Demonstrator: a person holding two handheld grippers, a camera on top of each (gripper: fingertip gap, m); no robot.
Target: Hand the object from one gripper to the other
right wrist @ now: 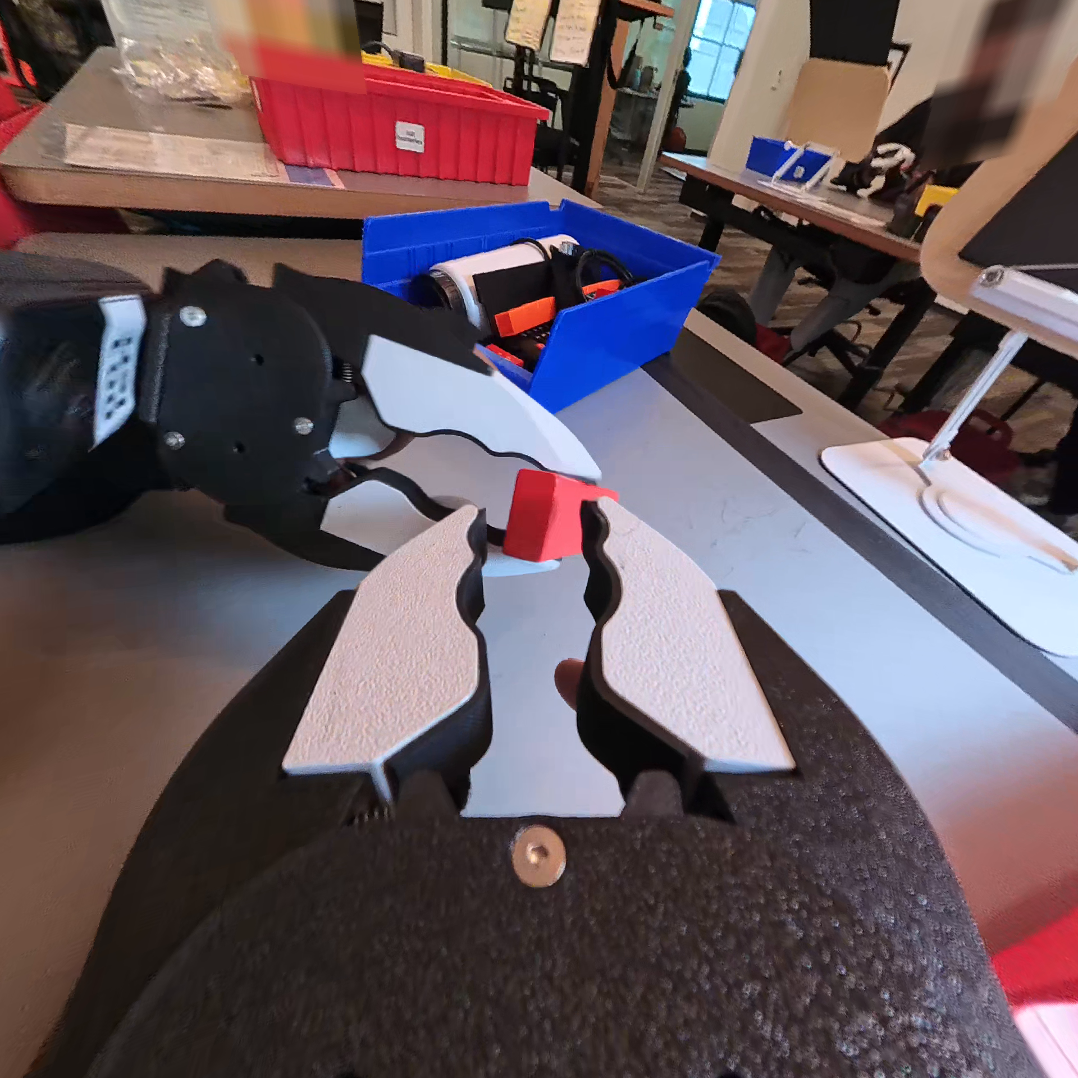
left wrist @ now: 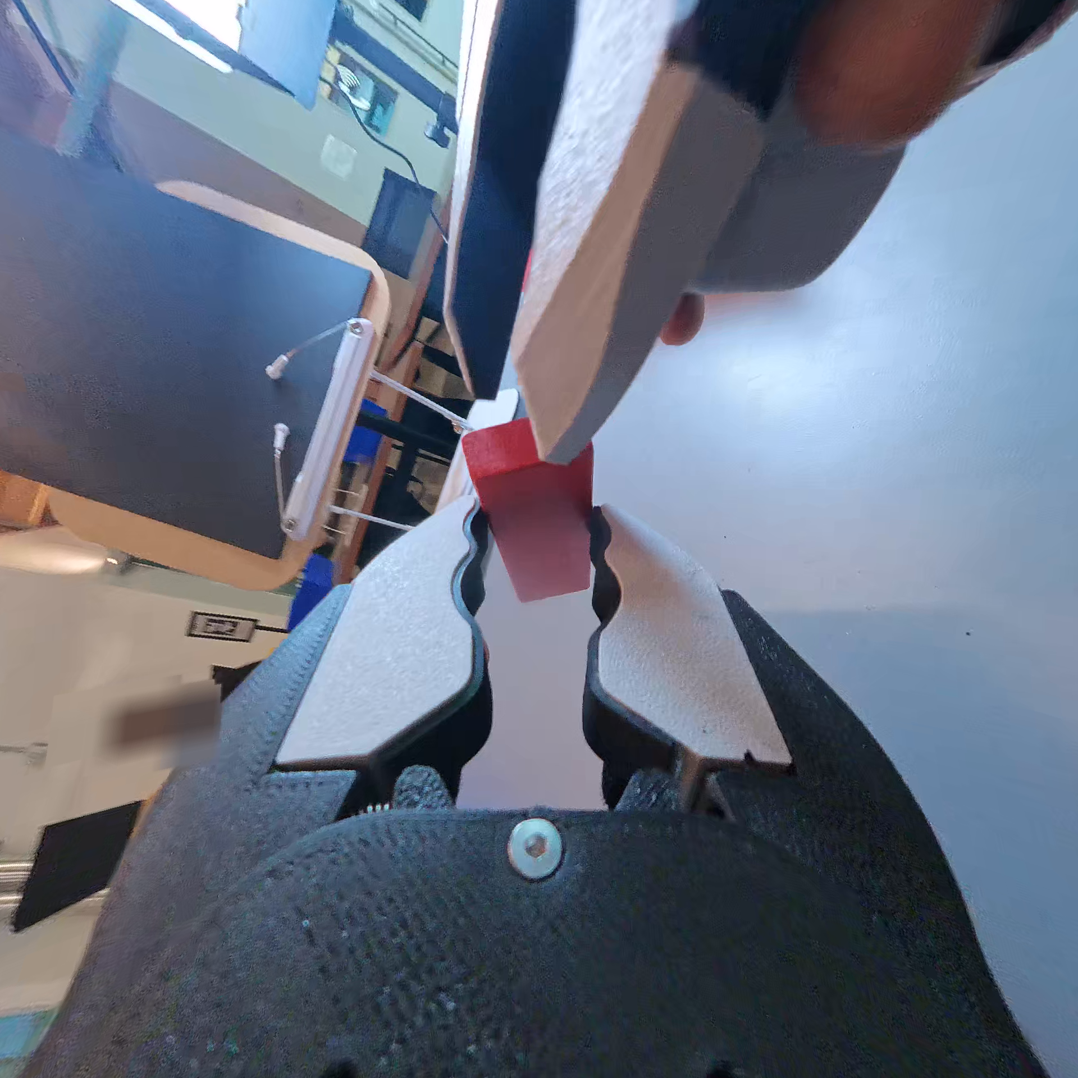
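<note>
The far end of the red block [left wrist: 528, 513] is covered in the left wrist view by the tip of the right gripper [left wrist: 560, 443], whose body runs off the frame at twelve to one o'clock, blurred there. In the right wrist view the block's [right wrist: 545, 519] lower edge sits behind the near fingers [right wrist: 408, 641], so its contact with them cannot be judged. The left gripper [right wrist: 560, 513] is cut off at nine o'clock. A mosaic patch hides the red bin's [right wrist: 396, 128] rim at eleven o'clock. Items in the blue bin [right wrist: 595, 344] overlap; most cannot be identified.
</note>
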